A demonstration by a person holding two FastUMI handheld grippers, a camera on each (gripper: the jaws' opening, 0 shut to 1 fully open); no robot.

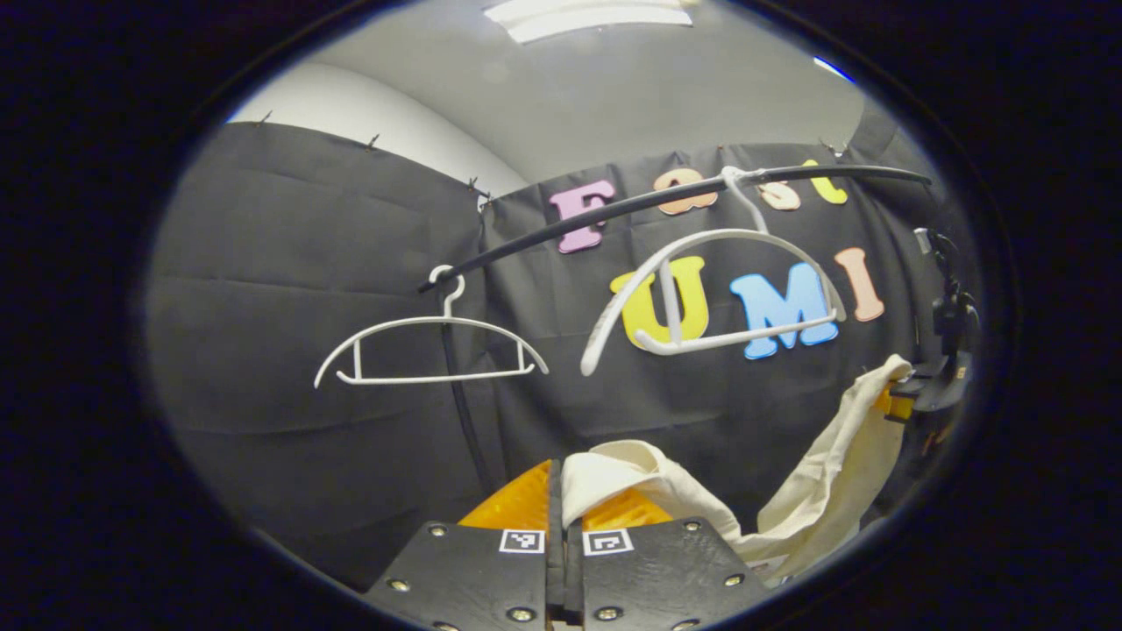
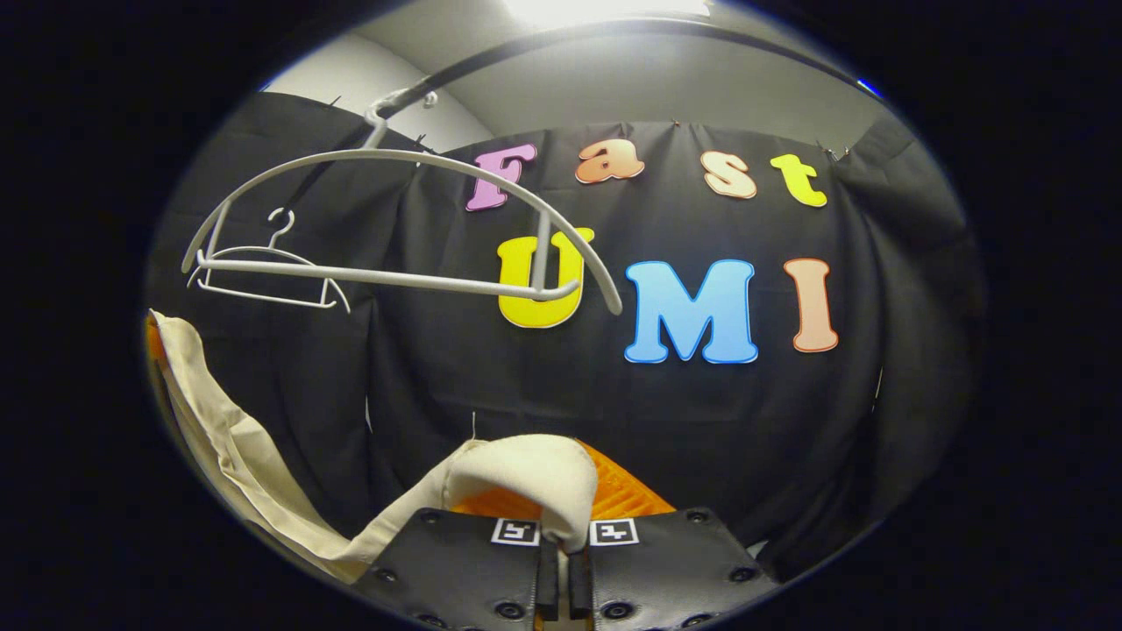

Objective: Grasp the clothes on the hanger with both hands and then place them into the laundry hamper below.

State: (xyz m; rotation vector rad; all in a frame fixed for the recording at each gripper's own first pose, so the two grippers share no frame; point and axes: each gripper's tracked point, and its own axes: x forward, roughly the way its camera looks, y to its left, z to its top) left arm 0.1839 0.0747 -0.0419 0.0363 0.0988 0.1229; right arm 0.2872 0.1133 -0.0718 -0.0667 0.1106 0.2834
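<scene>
A cream garment (image 1: 815, 491) hangs stretched between both grippers, off its hanger. My left gripper (image 1: 561, 504) is shut on one edge of the cloth, which bunches over its fingers. Far right in the left gripper view, the right gripper (image 1: 912, 390) pinches the garment's other end. In the right gripper view, my right gripper (image 2: 557, 499) is shut on a folded cream edge (image 2: 526, 469), and the cloth trails down to the left (image 2: 228, 447). Two bare white hangers (image 1: 710, 298) (image 1: 429, 350) hang on the black rail (image 1: 666, 202).
The black rail's upright post (image 1: 465, 412) drops behind the smaller hanger. In the right gripper view the larger hanger (image 2: 394, 228) tilts overhead at the left, with the smaller hanger (image 2: 263, 280) behind it. The black cloth wall stands close behind both.
</scene>
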